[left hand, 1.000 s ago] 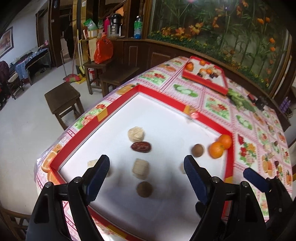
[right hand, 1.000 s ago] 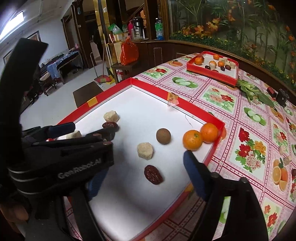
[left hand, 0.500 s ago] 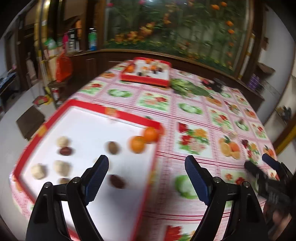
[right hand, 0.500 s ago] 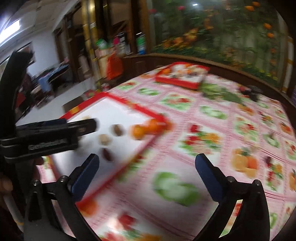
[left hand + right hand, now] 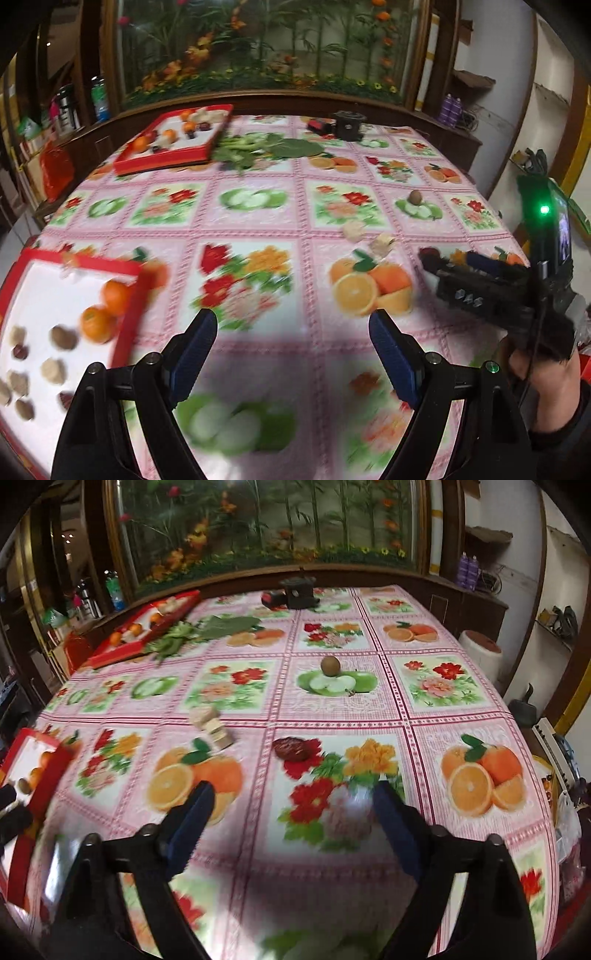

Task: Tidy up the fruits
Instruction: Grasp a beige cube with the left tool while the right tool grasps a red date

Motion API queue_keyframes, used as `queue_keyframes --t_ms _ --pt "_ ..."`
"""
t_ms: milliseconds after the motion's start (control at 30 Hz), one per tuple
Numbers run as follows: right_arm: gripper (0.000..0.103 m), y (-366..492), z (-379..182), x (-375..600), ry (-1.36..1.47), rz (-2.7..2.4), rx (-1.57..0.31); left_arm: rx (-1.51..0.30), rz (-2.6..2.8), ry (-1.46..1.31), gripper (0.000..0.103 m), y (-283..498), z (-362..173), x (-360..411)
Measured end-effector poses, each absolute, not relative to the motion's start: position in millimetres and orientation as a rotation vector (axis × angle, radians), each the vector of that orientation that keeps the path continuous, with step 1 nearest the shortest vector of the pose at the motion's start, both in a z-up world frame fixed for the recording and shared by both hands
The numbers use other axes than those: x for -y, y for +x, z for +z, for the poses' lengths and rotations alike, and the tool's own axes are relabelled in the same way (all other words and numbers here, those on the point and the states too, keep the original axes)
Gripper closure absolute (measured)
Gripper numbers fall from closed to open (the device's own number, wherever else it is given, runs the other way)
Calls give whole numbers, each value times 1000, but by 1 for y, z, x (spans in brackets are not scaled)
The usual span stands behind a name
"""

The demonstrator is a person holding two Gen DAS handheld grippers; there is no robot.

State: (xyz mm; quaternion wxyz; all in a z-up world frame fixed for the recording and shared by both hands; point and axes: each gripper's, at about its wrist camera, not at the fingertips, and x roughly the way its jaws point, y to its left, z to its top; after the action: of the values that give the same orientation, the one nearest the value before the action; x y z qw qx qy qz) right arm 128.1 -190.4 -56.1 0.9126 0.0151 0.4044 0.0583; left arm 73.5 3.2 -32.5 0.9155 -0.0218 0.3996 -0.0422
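Here the right claw [image 5: 291,808], jaws closing on nothing, hovers short of the red date [image 5: 291,748]; the left claw [image 5: 293,339] gapes empty.

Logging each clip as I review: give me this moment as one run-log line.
left gripper: open, empty | right gripper: closing, empty | loose on floral tablecloth: dark red date, brown round fruit | near red-rimmed white tray: two oranges

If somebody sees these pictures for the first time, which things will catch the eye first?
First, the bright tablecloth, printed with oranges, apples and flowers, which fills both views. Next, the loose pieces lying on it: a brown round fruit on a printed apple, a dark red date nearer the camera, and two pale lumps to its left. At the left edge, two oranges sit in a red tray.
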Motion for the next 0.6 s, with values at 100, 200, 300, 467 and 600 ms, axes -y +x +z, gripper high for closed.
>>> queue_keyframes --t_ms 100,200,300,467,600 --pt "21 147 -65 190 29 114 -855 -810 -124 -17 19 92 -38 19" --pt "35 157 -70 186 7 98 -866 -806 -171 14 19 107 -43 39" --pt "52 166 -75 189 15 91 -886 -795 -186 13 21 123 -47 49" --pt "63 171 -78 191 -11 94 -899 -830 -234 1 23 147 -62 58" --pt "72 175 -79 203 7 103 -894 -880 -280 6 32 157 -74 68"
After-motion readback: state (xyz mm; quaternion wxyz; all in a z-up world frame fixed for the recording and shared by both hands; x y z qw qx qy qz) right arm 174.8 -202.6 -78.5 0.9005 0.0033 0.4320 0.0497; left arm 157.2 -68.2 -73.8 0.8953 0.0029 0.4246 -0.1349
